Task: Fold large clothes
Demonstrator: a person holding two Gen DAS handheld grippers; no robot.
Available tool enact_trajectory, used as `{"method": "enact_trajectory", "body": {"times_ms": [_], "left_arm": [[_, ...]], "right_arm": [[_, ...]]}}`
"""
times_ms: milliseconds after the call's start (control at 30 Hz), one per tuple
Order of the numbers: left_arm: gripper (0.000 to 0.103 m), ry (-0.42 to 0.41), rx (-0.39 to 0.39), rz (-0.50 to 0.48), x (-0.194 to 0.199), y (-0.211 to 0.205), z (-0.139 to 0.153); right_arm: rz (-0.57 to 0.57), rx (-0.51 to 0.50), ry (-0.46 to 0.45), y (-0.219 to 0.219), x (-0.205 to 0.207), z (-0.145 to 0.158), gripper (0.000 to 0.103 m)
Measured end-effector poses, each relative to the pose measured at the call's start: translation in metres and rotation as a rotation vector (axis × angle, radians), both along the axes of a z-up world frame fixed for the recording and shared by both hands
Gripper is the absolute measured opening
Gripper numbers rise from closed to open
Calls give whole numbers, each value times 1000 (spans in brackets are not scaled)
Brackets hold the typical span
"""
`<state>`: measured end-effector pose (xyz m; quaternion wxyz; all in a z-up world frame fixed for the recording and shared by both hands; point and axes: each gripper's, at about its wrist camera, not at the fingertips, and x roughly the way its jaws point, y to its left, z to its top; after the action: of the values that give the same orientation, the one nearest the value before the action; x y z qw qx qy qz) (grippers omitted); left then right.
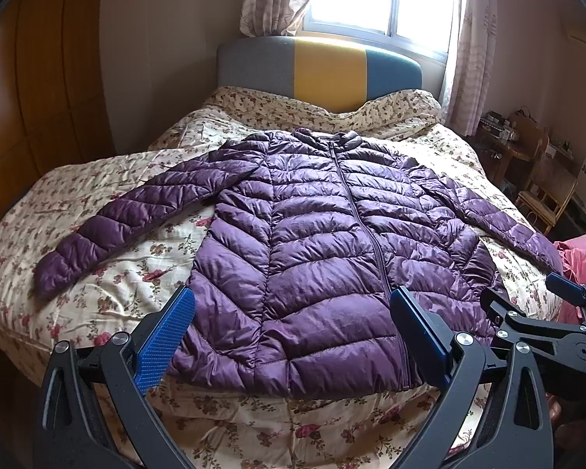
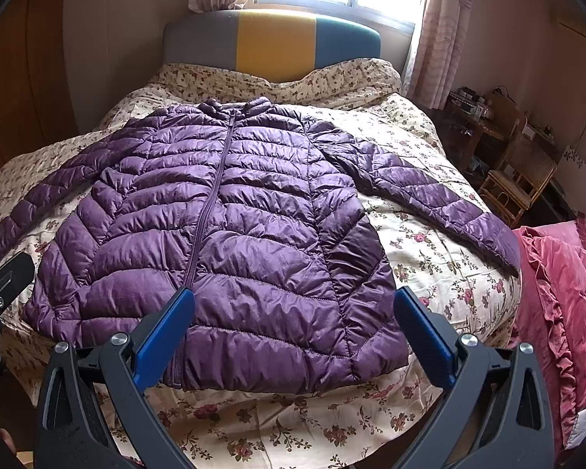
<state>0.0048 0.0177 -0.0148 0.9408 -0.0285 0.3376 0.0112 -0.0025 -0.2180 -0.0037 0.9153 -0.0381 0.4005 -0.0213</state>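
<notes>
A purple quilted puffer jacket (image 1: 312,234) (image 2: 222,226) lies flat and zipped on the bed, front up, collar toward the headboard, both sleeves spread outward. Its left sleeve (image 1: 129,211) reaches to the bed's left side, its right sleeve (image 2: 441,195) toward the right edge. My left gripper (image 1: 291,305) hovers open over the hem's left half, holding nothing. My right gripper (image 2: 293,308) hovers open over the hem's right half, also empty. The right gripper's fingers (image 1: 564,283) show at the right edge of the left wrist view.
The bed carries a cream floral quilt (image 1: 109,285) (image 2: 429,273) and a grey, yellow and teal headboard (image 1: 320,66). A pink ruffled blanket (image 2: 558,293) lies at the right. A wooden chair (image 2: 523,176) and cluttered desk (image 2: 472,109) stand right; a wooden wardrobe (image 1: 27,97) stands left.
</notes>
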Motion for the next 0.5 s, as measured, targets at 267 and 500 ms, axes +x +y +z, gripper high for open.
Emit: {"method": "enact_trajectory", "body": {"times_ms": [267,500], "left_arm": [[99,1,-5,5,0,3,-1],[99,2,-7,7,1,4,-2]], "right_arm": [[9,-12,0,4,2,-3,101],[8,-13,1,4,3,-5,101]]}}
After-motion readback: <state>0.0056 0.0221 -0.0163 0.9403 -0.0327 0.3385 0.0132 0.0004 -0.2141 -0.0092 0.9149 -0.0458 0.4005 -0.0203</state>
